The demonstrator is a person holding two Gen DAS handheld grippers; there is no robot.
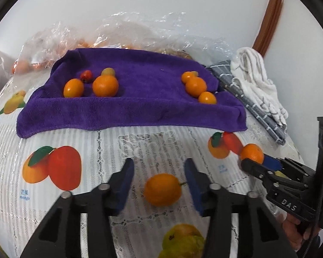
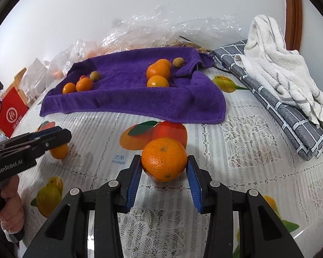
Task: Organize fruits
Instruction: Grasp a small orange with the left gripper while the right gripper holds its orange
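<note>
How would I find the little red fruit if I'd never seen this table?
Look at the purple towel spread on the table. Near its left end sits a cluster of four fruits. The small red fruit is at the back, behind two oranges and beside a yellowish-green one; it is the only red fruit there.

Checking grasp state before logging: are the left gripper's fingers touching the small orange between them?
Apart. The left wrist view shows tablecloth on both sides of the small orange, between it and each of the left gripper fingers.

Bare tablecloth (image 2: pixel 258 161) lies open at three o'clock of the mandarin (image 2: pixel 164 159); purple towel (image 2: pixel 129 99) blocks twelve.
</note>
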